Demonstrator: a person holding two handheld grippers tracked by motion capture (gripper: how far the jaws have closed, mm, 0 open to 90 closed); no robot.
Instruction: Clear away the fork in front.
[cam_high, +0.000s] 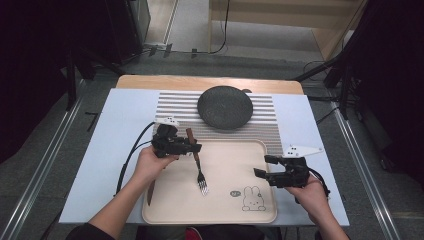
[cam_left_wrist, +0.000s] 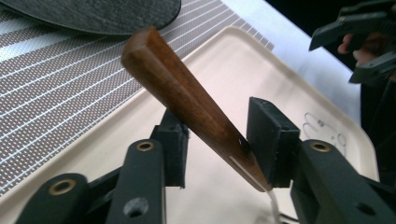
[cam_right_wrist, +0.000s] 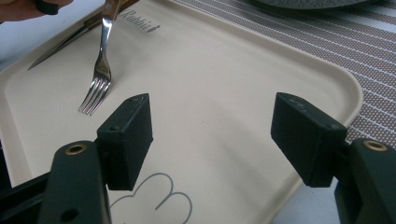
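"Rabbit" is reading off the cream tray (cam_right_wrist: 261, 60) rim in my right gripper view, a rabbit outline (cam_high: 252, 198) sitting near its front corner, and the small round mark beside that is staying too small to read. The tray is carrying the fork (cam_high: 199, 165), tines resting on it and wooden handle (cam_left_wrist: 187, 100) tilting up between my left gripper's (cam_high: 192, 149) jaws, one side lying against a pad and a gap at the other, so released rather than clenched. A knife (cam_high: 150, 191) is lying at the tray's left edge, half hidden under my left hand (cam_high: 150, 162); the dark plate (cam_high: 224, 106) is sitting on the striped mat (cam_high: 175, 107), cut off in both gripper views, and my right gripper (cam_high: 265, 166) is hovering over the tray's right edge, jaws wide apart with nothing between them.
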